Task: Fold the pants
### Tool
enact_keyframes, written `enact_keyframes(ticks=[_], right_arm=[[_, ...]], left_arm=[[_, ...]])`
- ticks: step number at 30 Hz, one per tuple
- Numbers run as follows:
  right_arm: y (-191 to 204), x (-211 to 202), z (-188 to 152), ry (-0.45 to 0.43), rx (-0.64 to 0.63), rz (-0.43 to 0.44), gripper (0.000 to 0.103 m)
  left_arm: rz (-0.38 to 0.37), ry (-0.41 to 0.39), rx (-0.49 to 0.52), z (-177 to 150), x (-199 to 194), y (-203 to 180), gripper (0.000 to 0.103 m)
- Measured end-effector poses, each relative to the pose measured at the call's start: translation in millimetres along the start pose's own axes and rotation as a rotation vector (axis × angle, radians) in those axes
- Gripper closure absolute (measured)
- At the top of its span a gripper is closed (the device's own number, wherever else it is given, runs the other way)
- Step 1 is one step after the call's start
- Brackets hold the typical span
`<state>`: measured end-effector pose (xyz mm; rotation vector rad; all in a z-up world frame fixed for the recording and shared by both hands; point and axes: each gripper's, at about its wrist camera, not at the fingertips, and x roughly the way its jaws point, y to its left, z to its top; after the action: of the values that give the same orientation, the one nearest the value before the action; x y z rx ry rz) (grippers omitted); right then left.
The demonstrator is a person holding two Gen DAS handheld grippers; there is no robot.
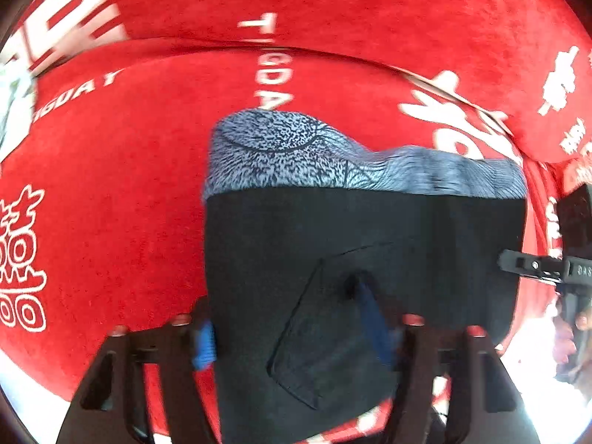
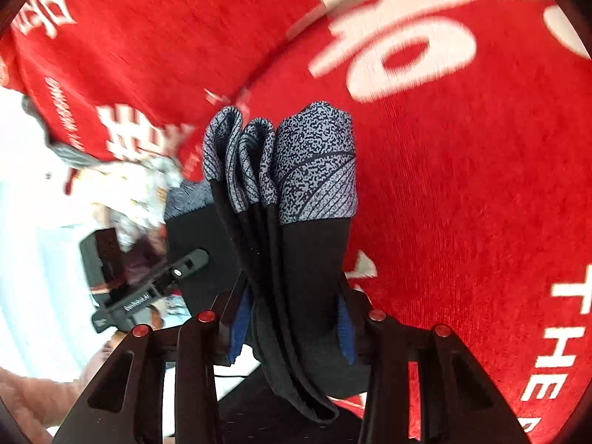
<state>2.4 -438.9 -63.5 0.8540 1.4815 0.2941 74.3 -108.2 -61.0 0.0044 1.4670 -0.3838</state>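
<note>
My right fingers (image 2: 292,327) pinch the bunched folds of the black pants (image 2: 307,259). My left fingers (image 1: 299,340), about half open, grip the pants' other side, blue pads on the cloth. The pants hang between them, speckled grey cuffs (image 1: 281,151) farthest out, over a red cloth (image 1: 111,170) with white lettering.

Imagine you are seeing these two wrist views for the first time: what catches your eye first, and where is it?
The bright red cloth with white lettering fills the background of both views. Against it stand the black pants with a grey speckled band, hanging folded in the middle of each view. The right gripper clamps several layers of them between its blue-padded jaws, and the left gripper holds the pocket edge.
</note>
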Motion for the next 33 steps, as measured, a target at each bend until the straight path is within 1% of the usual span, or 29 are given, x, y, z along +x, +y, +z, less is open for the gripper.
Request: enact_keyframes(ticks=[1,2,3,4,5,6,7,9,11,12,13,15,17,18,19,21,22,23,25,28,30,31,32,33], right_arm=[[-4.1,1.1,0.4,-0.01,0.005,-0.02,0.056],[-10.0,1.7,1.3,-0.016,0.026,-0.019,0.055],[-15.0,3.7,2.6,-0.018,0.045,-0.029,0.051],[-16.7,5.8,3.6,-0.016,0.042,-0.071,0.045],[-16.0,7.4,4.8,-0.014,0.029,-0.122,0.042],[-13.8,7.9,5.2,-0.015,0.025,-0.151,0.032],[-9.1,5.8,5.4,-0.019,0.014,-0.187,0.03],[7.8,1.3,5.6,-0.04,-0.006,-0.251,0.031],[22.5,-13.0,1.2,-0.087,-0.038,-0.297,0.047],[27.9,-19.7,0.2,-0.109,-0.048,-0.307,0.067],[35.4,-26.8,-1.2,-0.137,-0.062,-0.311,0.08],[49.6,-35.4,-0.3,-0.186,-0.093,-0.29,0.087],[62.1,-28.7,5.1,-0.19,-0.111,-0.278,0.087],[65.1,-22.0,8.5,-0.179,-0.119,-0.285,0.087],[65.9,-15.5,10.6,-0.167,-0.125,-0.304,0.087],[67.1,3.9,19.6,-0.146,-0.137,-0.348,0.088],[63.4,6.6,21.6,-0.147,-0.138,-0.366,0.092],[62.0,10.5,24.9,-0.152,-0.137,-0.371,0.092],[58.3,6.5,27.6,-0.171,-0.125,-0.367,0.099],[52.9,-1.5,27.3,-0.174,-0.09,-0.336,0.099],[55.9,-6.3,23.0,-0.171,-0.082,-0.337,0.098],[58.4,-9.1,20.2,-0.171,-0.084,-0.347,0.092],[60.9,-11.8,17.2,-0.169,-0.086,-0.364,0.091],[62.6,-15.3,12.8,-0.164,-0.081,-0.379,0.087]], left_arm=[[0.003,-0.017,-0.006,-0.8,1.5,5.4,0.024],[0.004,-0.019,-0.011,-0.3,4.9,10.7,0.016],[0.001,-0.021,-0.013,-0.3,6.5,13.9,0.013],[0.003,-0.02,-0.014,0.0,8.5,17.1,0.009],[0.003,-0.014,-0.013,0.8,8.7,18.6,0.009],[0.009,-0.013,-0.01,1.7,6.1,19.1,0.009],[0.03,-0.023,-0.004,2.5,-0.5,19.1,0.009],[0.06,-0.061,-0.011,6.4,-14.5,15.1,0.009],[0.055,-0.105,-0.038,12.1,-35.0,17.7,0.009],[0.065,-0.122,-0.04,15.3,-40.7,17.3,0.009],[0.081,-0.137,-0.036,20.2,-43.0,15.1,0.009],[0.111,-0.157,-0.011,28.7,-42.8,11.3,0.009],[0.171,-0.135,-0.013,39.0,-26.6,5.7,0.009],[0.199,-0.112,-0.023,42.4,-14.2,6.8,0.009],[0.209,-0.101,-0.039,44.5,-3.8,7.7,0.009],[0.206,-0.108,-0.074,46.8,8.6,13.8,0.009],[0.2,-0.114,-0.079,45.3,7.5,18.9,0.009],[0.196,-0.117,-0.085,46.0,9.3,20.1,0.009],[0.193,-0.112,-0.086,48.1,8.1,22.0,0.009],[0.208,-0.108,-0.057,46.0,1.0,18.9,0.009],[0.224,-0.107,-0.03,42.3,-6.9,13.7,0.009],[0.226,-0.104,-0.021,38.9,-11.0,11.5,0.009],[0.222,-0.098,-0.014,34.3,-16.2,9.2,0.009],[0.219,-0.091,-0.013,31.6,-19.2,6.8,0.009]])
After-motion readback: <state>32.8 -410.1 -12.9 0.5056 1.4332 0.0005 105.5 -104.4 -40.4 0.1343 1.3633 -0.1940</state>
